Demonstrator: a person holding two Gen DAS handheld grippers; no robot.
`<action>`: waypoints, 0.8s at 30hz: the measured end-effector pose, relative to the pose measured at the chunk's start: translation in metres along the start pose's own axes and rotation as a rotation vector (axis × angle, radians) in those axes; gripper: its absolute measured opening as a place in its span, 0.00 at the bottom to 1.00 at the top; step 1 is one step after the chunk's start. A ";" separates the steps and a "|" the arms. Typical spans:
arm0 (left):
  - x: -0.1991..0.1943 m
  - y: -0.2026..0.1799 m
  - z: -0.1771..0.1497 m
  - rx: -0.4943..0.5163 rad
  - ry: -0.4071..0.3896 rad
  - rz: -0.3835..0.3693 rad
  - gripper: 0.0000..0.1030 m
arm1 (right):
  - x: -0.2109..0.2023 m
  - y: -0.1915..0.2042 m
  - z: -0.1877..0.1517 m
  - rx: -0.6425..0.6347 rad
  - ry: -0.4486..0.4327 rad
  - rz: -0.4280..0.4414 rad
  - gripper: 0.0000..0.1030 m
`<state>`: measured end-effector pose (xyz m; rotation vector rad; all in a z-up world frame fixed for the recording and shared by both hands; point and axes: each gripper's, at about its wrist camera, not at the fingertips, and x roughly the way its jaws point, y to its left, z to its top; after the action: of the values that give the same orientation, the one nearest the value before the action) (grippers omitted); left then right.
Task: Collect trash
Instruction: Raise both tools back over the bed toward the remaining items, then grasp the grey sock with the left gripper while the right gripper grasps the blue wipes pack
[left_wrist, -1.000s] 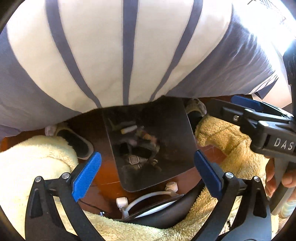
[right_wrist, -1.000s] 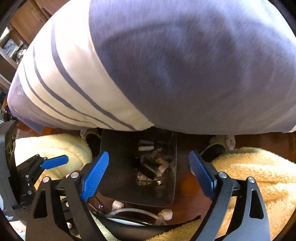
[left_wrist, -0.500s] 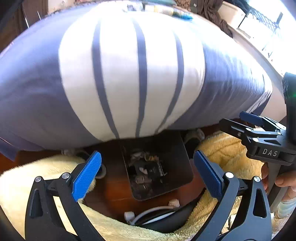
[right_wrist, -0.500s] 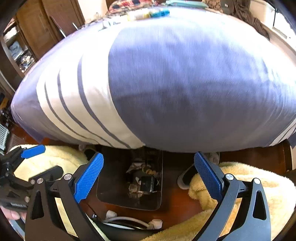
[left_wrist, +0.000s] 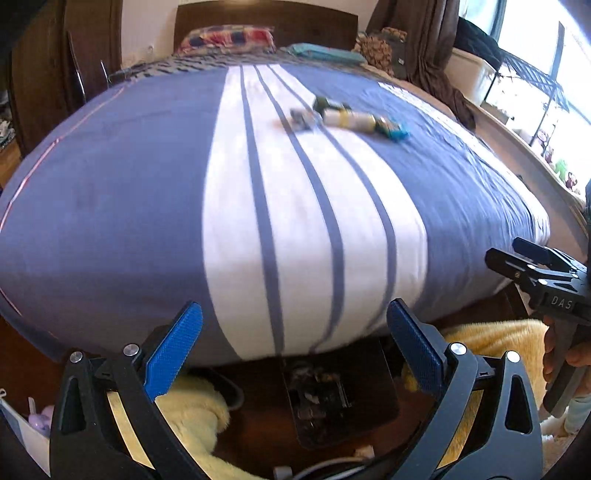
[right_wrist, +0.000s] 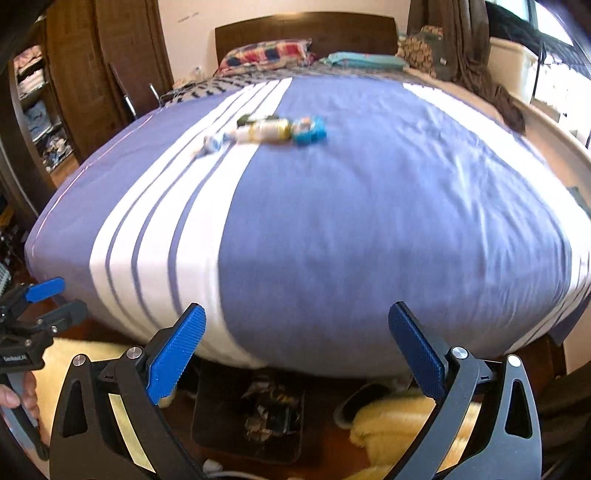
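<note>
The left gripper (left_wrist: 293, 349) and right gripper (right_wrist: 297, 347) hung with fingers spread wide and empty over a dark bin (right_wrist: 214, 417) of litter on the floor, while the trash (right_wrist: 267, 131) lay far beyond the fingertips, mid-bed on a striped bedspread (right_wrist: 332, 221).

Both wrist views look from the foot of the bed (left_wrist: 303, 206) toward its headboard (right_wrist: 306, 27), sharing the litter mid-frame (right_wrist: 273, 129).

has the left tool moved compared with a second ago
Yes. The left tool has risen and tilted up: the dark trash bin on the floor sank low in its view, and the top of the striped bed now shows.
</note>
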<state>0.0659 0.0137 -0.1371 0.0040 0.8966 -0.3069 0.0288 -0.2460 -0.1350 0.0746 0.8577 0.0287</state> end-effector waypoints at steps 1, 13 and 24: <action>0.000 0.001 0.005 0.000 -0.005 0.004 0.92 | 0.001 -0.001 0.006 -0.002 -0.009 -0.004 0.96; 0.039 0.003 0.077 0.022 -0.031 0.026 0.92 | 0.035 -0.016 0.079 0.011 -0.046 -0.047 0.97; 0.098 -0.005 0.132 0.039 -0.010 0.029 0.92 | 0.107 -0.016 0.132 -0.015 -0.010 -0.054 0.88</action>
<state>0.2233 -0.0341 -0.1295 0.0513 0.8799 -0.2968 0.1986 -0.2632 -0.1304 0.0380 0.8490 -0.0156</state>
